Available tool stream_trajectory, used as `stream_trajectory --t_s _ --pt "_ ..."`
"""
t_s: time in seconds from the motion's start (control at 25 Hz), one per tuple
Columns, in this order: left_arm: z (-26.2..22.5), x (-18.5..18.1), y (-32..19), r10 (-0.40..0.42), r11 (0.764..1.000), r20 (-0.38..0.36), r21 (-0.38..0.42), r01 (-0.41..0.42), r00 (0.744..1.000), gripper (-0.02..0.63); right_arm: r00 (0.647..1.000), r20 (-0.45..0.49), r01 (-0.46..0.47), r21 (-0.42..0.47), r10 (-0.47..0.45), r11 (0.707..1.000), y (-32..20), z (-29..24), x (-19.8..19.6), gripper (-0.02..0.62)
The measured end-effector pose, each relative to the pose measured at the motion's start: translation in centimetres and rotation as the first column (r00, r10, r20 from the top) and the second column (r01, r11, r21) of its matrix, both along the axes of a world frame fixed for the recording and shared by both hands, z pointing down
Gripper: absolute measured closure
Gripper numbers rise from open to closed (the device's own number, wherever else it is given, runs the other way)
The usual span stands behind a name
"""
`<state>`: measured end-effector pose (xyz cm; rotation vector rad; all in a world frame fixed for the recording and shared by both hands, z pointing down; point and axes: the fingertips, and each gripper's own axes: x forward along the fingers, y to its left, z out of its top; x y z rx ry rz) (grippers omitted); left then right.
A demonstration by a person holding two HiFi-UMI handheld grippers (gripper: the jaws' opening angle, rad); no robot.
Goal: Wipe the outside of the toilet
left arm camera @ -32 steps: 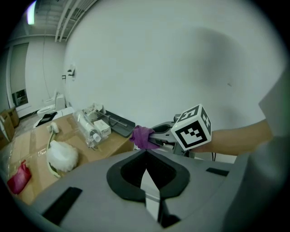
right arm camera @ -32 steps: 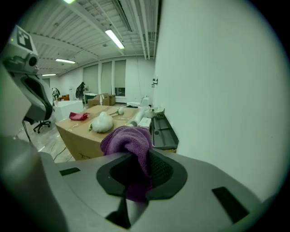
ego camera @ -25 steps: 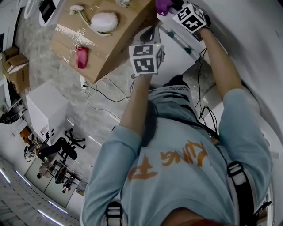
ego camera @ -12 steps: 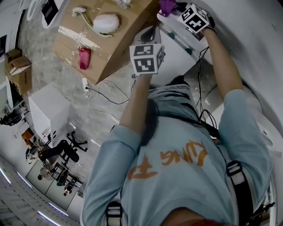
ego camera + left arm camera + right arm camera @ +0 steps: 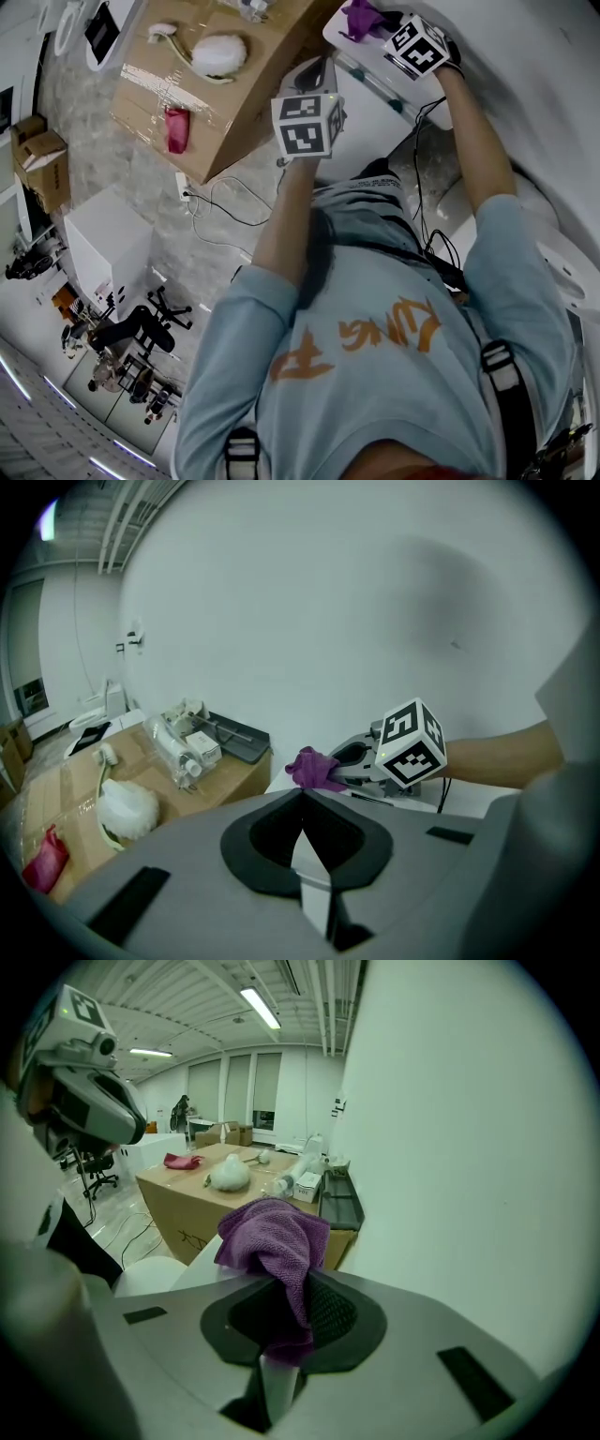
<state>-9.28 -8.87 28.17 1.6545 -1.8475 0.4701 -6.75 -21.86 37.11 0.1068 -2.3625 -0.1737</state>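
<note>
Right gripper (image 5: 286, 1302): clenched on the purple cloth (image 5: 277, 1232). The cloth runs down between the fingers and bunches out in a wad ahead of the fingertips.
Left gripper (image 5: 302, 799): fingers closed tip to tip with nothing between them. It hangs idle, back from the right fingertips and lower.
Toilet (image 5: 384, 127): its flat white top lies just below and ahead of the right fingertips, with the wall (image 5: 469, 1147) close on their right side. From here I can't tell whether the wad is pressed onto the surface or just above it.
Step in hand: I judge I'm at the start of a wiping pass along the top edge, with most of the outside not yet done.
Doing it well: I'd lead with the wad, not the fingertips, so only fabric meets the porcelain. I'd press lightly and drag in long overlapping strokes away from the wall side, then work down the flanks. I'd keep the clench firm, since a loose tail of cloth could pull out under drag. The cable trailing behind the right fingers should stay off the wiped area.
Left gripper's part: best kept clear of the stroke path.
Counts, task things: two grippers, one purple cloth, one toilet.
Counts, beyond the left fingertips: one large cardboard box (image 5: 216, 94), carrying one red rag (image 5: 175, 128) and one white fluffy brush (image 5: 220, 47).
</note>
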Motion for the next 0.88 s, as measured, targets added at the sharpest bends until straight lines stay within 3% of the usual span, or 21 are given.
stream_trajectory --t_s 0.88 --pt "-0.3 2.9 1.0 0.089 0.996 0.015 -0.003 -0.089 0.996 0.581 0.984 0.029 -0.175 0.011 0.175 0.985 0.3 -0.1 6.8 0.529"
